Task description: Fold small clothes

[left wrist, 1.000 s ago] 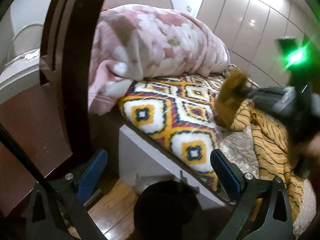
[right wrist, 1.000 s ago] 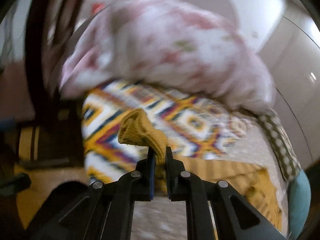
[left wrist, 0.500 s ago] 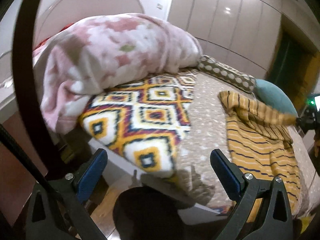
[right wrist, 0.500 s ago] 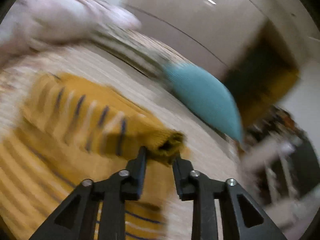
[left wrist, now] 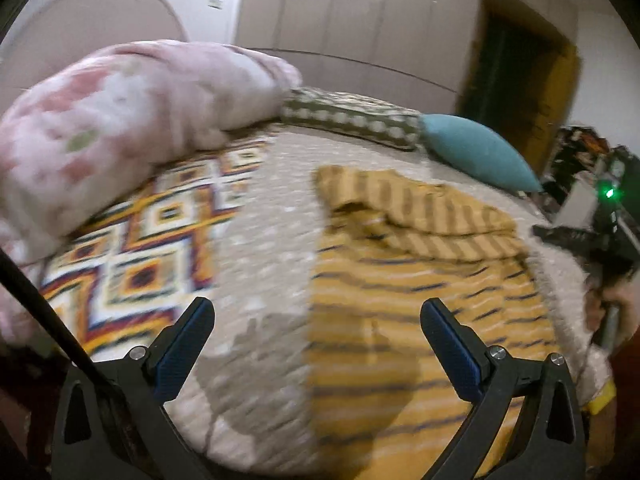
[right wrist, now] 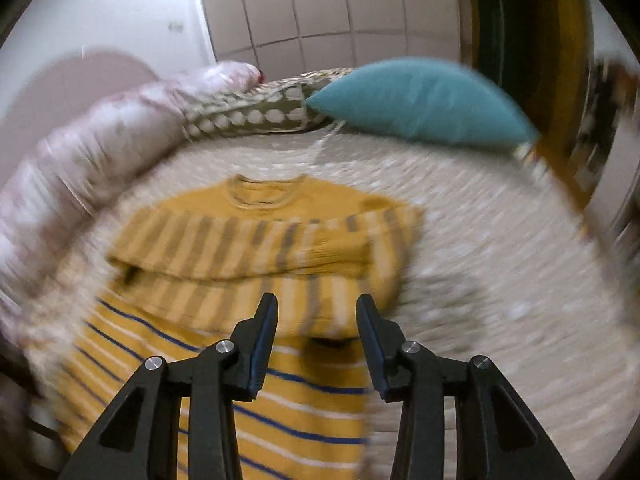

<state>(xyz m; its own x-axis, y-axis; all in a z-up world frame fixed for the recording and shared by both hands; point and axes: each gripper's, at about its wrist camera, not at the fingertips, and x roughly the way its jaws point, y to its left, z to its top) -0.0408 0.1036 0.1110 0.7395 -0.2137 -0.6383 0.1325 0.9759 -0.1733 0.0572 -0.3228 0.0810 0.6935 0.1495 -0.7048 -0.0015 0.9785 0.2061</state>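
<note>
A mustard-yellow sweater with dark and white stripes (right wrist: 256,256) lies flat on the bed, neck hole at the far end, both sleeves folded across the chest. It also shows in the left wrist view (left wrist: 420,280). My right gripper (right wrist: 316,320) is open and empty, just above the sweater's folded sleeve. My left gripper (left wrist: 316,332) is wide open and empty, above the bed at the sweater's left edge. The right gripper body with a green light (left wrist: 600,232) shows at the right edge of the left wrist view.
The bed has a beige speckled cover (left wrist: 272,208). A patterned blanket (left wrist: 152,224) and a pink floral duvet (left wrist: 120,120) lie on the left. A dotted pillow (right wrist: 256,112) and a teal cushion (right wrist: 420,100) sit at the far end.
My right gripper carried the sleeve across the sweater, opened and let it go. My left gripper swung from the bed's side to over the bed, staying open.
</note>
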